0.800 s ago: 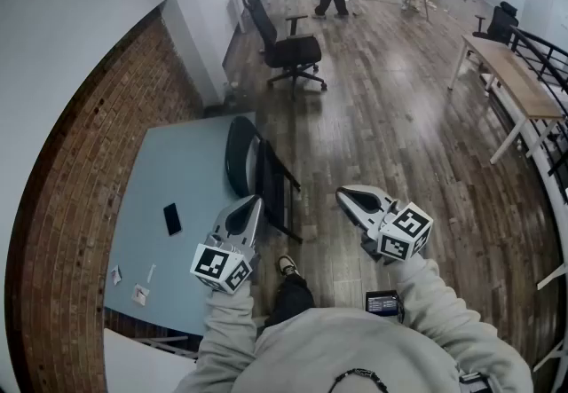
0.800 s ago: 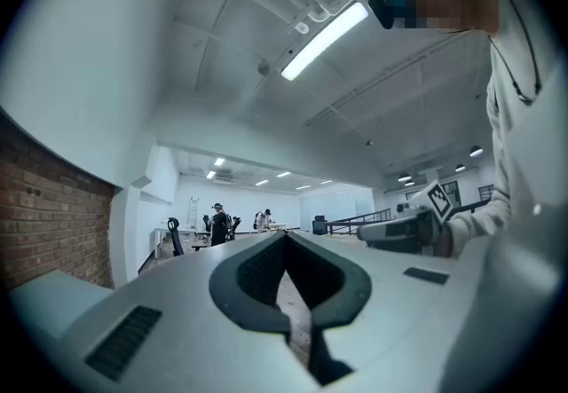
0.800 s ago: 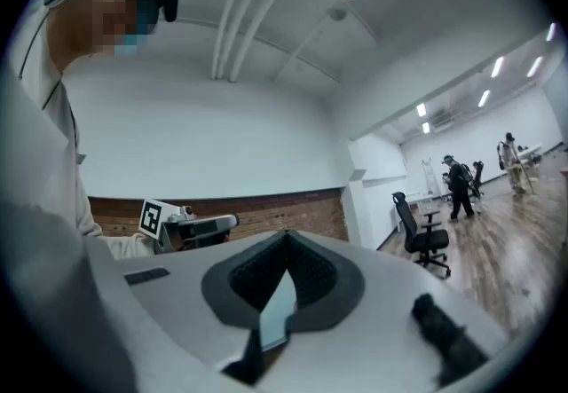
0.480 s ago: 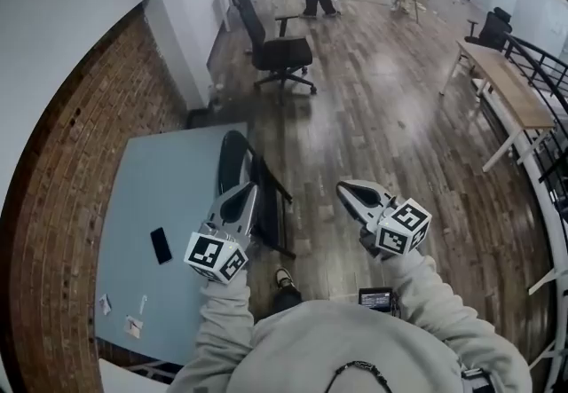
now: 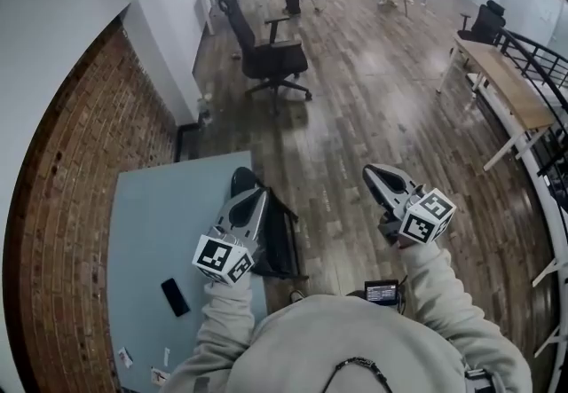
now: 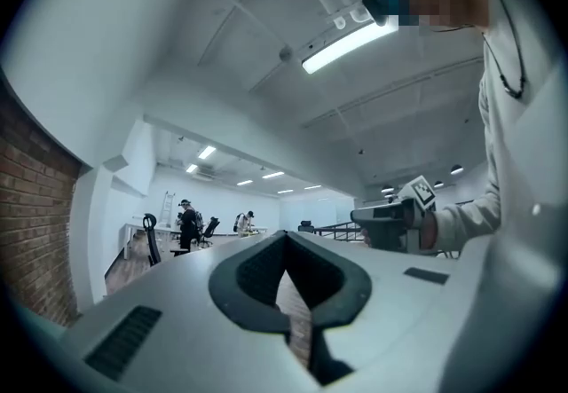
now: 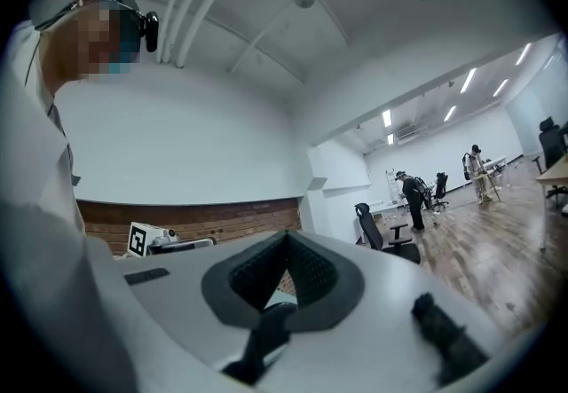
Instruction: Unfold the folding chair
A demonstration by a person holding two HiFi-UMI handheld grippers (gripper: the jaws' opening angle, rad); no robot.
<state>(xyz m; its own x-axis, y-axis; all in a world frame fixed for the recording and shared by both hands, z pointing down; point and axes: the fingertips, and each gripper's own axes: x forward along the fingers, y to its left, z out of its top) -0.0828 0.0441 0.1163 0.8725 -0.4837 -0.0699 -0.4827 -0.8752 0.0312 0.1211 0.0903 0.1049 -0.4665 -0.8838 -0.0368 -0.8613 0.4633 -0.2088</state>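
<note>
Bright, even indoor light falls from ceiling strip lamps (image 6: pixel 351 38) above the left gripper (image 6: pixel 284 236). Pale glare streaks the wood floor (image 5: pixel 377 50) far ahead of the right gripper (image 5: pixel 373 173). All 3 views bend strongly and have black corners. The shell closest to each lens looks soft.

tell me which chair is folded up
The black chair beside the blue table, right by the left gripper. The office chairs farther across the floor stand with seats out.

Folding chair (image 5: pixel 280 239) at table's (image 5: pixel 160 214) right edge, phone (image 5: pixel 175 296) on table
</note>
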